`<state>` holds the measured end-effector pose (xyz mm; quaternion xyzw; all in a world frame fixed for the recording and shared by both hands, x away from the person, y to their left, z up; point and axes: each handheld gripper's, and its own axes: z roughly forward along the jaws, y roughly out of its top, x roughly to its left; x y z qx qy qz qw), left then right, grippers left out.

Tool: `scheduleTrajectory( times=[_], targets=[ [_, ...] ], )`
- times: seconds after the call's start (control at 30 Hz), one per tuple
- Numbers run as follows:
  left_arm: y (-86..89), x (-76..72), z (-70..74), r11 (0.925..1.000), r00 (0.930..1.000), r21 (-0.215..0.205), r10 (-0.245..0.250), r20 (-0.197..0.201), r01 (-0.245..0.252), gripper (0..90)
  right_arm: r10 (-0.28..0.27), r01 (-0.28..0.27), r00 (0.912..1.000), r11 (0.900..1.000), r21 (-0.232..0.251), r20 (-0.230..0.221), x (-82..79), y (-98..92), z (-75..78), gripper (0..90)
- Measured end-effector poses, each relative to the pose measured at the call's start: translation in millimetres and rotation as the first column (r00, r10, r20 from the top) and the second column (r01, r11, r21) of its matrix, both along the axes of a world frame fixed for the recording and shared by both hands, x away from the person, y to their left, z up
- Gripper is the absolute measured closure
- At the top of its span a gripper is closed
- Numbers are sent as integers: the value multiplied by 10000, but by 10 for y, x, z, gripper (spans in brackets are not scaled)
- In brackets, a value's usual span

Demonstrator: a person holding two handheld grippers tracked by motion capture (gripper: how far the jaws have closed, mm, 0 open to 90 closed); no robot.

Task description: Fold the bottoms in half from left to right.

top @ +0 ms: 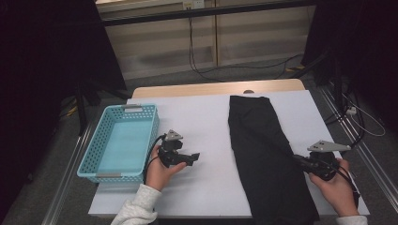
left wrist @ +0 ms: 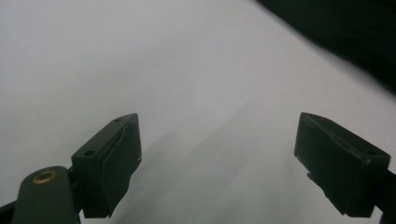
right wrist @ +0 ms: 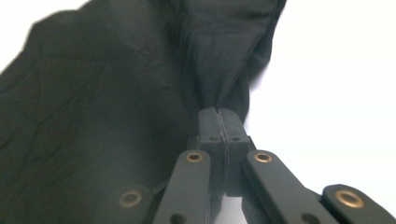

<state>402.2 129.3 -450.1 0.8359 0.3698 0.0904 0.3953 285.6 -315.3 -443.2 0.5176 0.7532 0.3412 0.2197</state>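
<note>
Right gripper (right wrist: pixel 219 116) pinching the right edge of the black cloth (top: pixel 263 154), which lies lengthwise on the white table (top: pixel 197 117), probably to lift and fold it; left gripper (left wrist: pixel 217 154) spread, empty, waiting over bare table (teal basket (top: pixel 98 161) beside it)

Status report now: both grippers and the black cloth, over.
Right gripper shut on long black folded cloth, at its right edge. Left gripper open, empty, over white table cover. Nothing in the way.
</note>
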Motion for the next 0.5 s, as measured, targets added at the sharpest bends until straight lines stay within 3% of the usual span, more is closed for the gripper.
scheduleTrajectory(
  times=[0.1,0.2,0.5],
  targets=[
    [6,2,15,10000,10000,52,-10,46,10,147,-86,86,9998,10000,-14,-181,40,-13,-103,882],
    [8,4,26,10000,10000,33,6,96,-6,146,-143,143,9999,9998,-146,55,69,2,-100,858],
    [50,-8,33,10000,10000,85,31,24,-31,127,-56,60,9988,9999,-81,483,142,126,6,551]
  ],
)
